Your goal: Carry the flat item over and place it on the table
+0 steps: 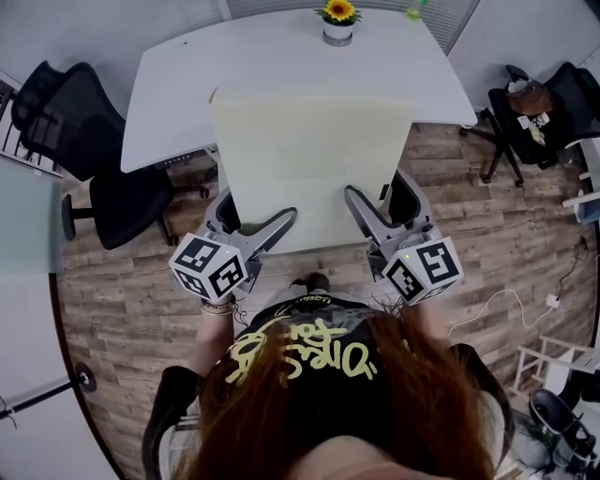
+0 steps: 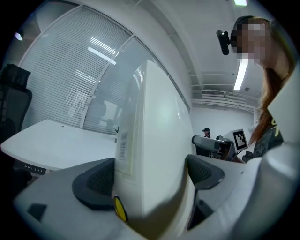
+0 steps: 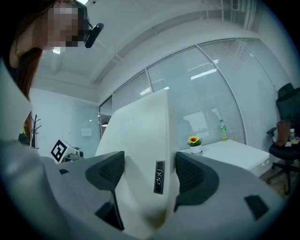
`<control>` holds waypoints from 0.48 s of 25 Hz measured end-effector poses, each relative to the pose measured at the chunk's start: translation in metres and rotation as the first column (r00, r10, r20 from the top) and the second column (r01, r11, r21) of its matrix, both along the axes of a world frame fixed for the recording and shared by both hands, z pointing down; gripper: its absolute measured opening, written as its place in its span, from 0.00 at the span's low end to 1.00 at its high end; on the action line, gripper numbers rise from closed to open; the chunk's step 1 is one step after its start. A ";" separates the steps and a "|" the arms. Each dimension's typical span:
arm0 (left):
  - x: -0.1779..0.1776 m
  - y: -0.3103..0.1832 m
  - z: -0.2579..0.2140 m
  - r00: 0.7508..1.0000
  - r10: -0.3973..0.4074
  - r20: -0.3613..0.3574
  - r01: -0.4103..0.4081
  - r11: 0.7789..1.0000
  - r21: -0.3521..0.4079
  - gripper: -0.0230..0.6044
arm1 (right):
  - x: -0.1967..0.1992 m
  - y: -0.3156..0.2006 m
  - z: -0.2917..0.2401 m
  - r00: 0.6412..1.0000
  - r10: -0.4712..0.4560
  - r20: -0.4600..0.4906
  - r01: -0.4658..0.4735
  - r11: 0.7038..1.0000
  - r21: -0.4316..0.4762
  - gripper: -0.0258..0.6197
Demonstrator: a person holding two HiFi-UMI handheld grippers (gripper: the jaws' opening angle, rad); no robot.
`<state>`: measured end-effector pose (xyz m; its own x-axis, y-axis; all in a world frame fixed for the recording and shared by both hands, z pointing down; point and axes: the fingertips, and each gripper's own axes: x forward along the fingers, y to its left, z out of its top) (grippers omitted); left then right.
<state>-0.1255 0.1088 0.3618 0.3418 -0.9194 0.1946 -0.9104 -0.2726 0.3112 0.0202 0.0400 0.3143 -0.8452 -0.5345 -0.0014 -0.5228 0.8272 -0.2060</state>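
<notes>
To the left of the table (image 1: 187,84) stands a black office chair (image 1: 89,141). The left gripper (image 1: 272,230) is clamped on the near left corner of the flat item (image 1: 309,159), a pale board. In the left gripper view the board (image 2: 154,140) sits edge-on, with a pad pressed to each face.

The board's far part lies over the table's near edge and its near part is out past that edge, above the wood floor (image 1: 122,300). I cannot tell whether it touches the top. It stretches away from both grippers toward the table, and neither hand looks nearer, so I judge the placing calls for an even push forward and down.

The right gripper (image 1: 364,214) pinches the near right corner in the same way. At the table's far edge a small pot (image 1: 337,33) holds a yellow flower (image 1: 338,11).
</notes>
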 end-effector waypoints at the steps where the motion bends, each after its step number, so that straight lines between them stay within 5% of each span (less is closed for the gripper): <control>1: 0.000 -0.002 -0.001 1.000 0.004 0.001 -0.004 1.000 0.000 0.81 | 0.001 -0.001 0.000 1.000 0.004 0.000 -0.004 1.000 -0.002 0.57; 12: 0.013 -0.022 -0.007 0.999 0.037 0.026 -0.037 0.999 0.011 0.81 | 0.016 -0.015 -0.005 0.999 0.041 0.013 -0.041 0.999 0.007 0.57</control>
<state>-0.1128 0.0870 0.3545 0.3707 -0.9084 0.1933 -0.9072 -0.3096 0.2847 0.0362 0.0248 0.3095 -0.8224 -0.5687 -0.0163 -0.5537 0.8065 -0.2071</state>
